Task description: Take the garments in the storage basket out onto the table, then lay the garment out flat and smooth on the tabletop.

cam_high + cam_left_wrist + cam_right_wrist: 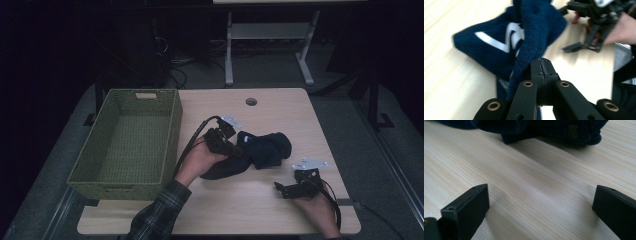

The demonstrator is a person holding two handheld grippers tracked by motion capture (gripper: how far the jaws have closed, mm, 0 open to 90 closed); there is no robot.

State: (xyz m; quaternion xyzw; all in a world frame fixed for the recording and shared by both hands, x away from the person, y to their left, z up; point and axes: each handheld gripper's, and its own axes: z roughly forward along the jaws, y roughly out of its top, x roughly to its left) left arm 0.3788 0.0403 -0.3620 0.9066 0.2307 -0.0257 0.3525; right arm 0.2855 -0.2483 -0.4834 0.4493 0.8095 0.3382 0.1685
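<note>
Over on the light wood counter, the navy knit garment is lying in a crumpled heap roughly in the middle, just right of the green woven basket. You can spot a white logo on it in the left gripper view. Left claw is down on the near-left end of the heap with its jaws pressed together, and a fold of the knit fabric is pinched right at the tips, so it's clamped on the cloth. The person's left hand comes in from a plaid sleeve.

Right claw sits low over bare counter near the front right corner, a little apart from the garment, jaws spread wide with just wood grain between them. From its own camera the edge of the dark cloth is up ahead, with a small round dark snap or button on it.
</note>
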